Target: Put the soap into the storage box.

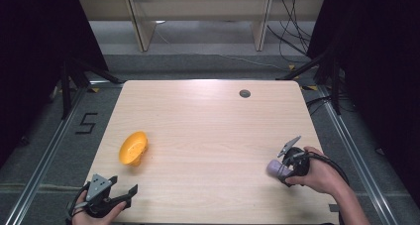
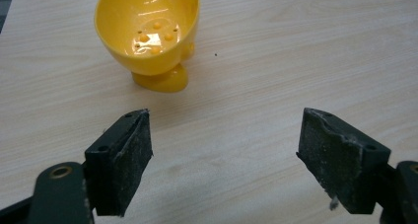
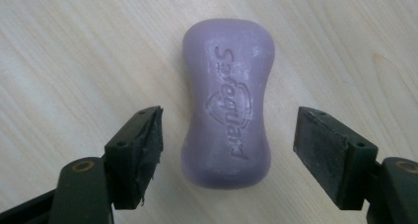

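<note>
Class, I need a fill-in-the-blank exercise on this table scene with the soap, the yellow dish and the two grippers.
1. The bar of soap is ____ in colour.
2. The soap lies between the open jaws of the ____ gripper.
3. The left gripper points at a ____ soap dish.
4. Both things rest on a ____ table.

Missing words: purple; right; yellow; wooden

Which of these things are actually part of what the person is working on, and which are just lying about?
Part of the job:
- purple soap bar, lying flat between the open right claw, untouched
- yellow cup-shaped holder, tipped on its side ahead of the open left claw

Just lying about:
- grey round cap set in the table near its far edge
- cables on the floor beyond
</note>
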Available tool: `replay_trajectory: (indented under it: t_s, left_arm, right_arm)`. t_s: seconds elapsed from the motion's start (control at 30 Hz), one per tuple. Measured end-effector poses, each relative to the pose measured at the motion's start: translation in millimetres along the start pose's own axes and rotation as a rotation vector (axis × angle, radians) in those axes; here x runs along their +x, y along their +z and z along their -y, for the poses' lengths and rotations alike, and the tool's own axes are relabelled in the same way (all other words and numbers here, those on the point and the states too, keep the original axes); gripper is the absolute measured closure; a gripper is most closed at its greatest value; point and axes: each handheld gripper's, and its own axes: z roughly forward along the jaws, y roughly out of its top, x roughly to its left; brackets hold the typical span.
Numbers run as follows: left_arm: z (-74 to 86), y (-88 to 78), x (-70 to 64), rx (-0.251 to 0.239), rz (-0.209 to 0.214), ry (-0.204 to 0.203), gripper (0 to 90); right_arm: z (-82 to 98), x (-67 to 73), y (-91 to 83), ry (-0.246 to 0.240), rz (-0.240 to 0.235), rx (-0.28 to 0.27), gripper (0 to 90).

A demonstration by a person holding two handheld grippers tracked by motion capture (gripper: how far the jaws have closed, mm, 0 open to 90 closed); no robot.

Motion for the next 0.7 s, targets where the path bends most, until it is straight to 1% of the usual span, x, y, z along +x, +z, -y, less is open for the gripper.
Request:
replay_trajectory:
  t_s: [0.07, 0.1, 0.13, 0.17, 0.2, 0.23, 0.27, 0.3, 0.33, 0.37, 0.43, 0.47, 0.5, 0.53, 0.63, 0.67, 0.7]
  left_arm:
    - [-0.1, 0.2, 0.2, 0.0, 0.005, 0.001, 20.0]
    - [-0.1, 0.6, -0.4, -0.004, 0.009, -0.003, 20.0]
    - [0.1, 0.9, -0.6, -0.003, 0.013, -0.004, 19.9]
    - [0.1, 0.4, -0.8, 0.003, 0.008, 0.0, 19.9]
    - [0.5, 0.4, -0.6, -0.005, 0.011, -0.004, 19.8]
    - [0.5, 0.4, -0.6, -0.005, 0.011, -0.004, 19.8]
    - [0.4, -0.2, 0.5, 0.0, 0.013, 0.004, 19.7]
    - [0.5, -0.2, 0.6, -0.002, 0.013, 0.003, 19.7]
    - [0.7, -0.5, 0.9, -0.003, 0.015, 0.002, 19.7]
    - [0.7, -0.6, 0.9, -0.004, 0.015, 0.0, 19.7]
    - [0.6, -0.7, 0.9, -0.005, 0.016, 0.005, 19.6]
    - [0.8, -0.6, 0.6, -0.002, 0.017, 0.002, 19.6]
    - [0.8, -0.6, 0.6, -0.002, 0.017, 0.002, 19.6]
    - [0.6, -0.4, 0.7, -0.003, 0.018, 0.008, 19.6]
    - [0.6, -0.4, 0.7, 0.0, 0.018, 0.008, 19.7]
    - [0.6, -0.2, 0.6, -0.002, 0.019, 0.008, 19.6]
    - [0.6, -0.4, 0.5, -0.001, 0.017, 0.009, 19.6]
  right_arm:
    - [-0.5, -1.6, -1.0, -0.005, -0.004, 0.002, 28.0]
    - [-0.9, -2.9, -2.1, 0.0, -0.013, 0.01, 28.1]
    - [-2.5, -5.6, -2.9, -0.001, -0.026, 0.033, 28.7]
    - [-2.5, -5.6, -2.9, -0.001, -0.026, 0.033, 28.7]
    - [-6.1, -9.4, -3.4, -0.025, -0.034, 0.051, 29.6]
    - [-8.7, -9.7, -3.6, -0.028, -0.039, 0.059, 30.2]
    - [-10.8, -13.2, -2.7, -0.066, -0.048, 0.06, 31.3]
    - [-10.8, -13.2, -2.7, -0.066, -0.048, 0.06, 31.3]
    - [-14.3, -13.7, -4.0, -0.093, -0.038, 0.075, 33.0]
    - [-18.7, -12.6, -5.4, -0.081, -0.049, 0.086, 34.4]
    - [-26.5, -15.1, -6.3, -0.091, -0.042, 0.111, 37.3]
    - [-29.0, -16.0, -5.4, -0.106, -0.055, 0.103, 37.6]
    - [-29.0, -16.0, -5.4, -0.106, -0.055, 0.103, 37.6]
    - [-32.4, -17.7, -5.8, -0.101, -0.06, 0.126, 37.8]
    - [-33.5, -20.2, -2.9, -0.098, -0.068, 0.127, 36.5]
    - [-34.0, -20.0, 0.2, -0.085, -0.074, 0.136, 35.5]
    - [-34.0, -20.0, 0.2, -0.085, -0.074, 0.136, 35.5]
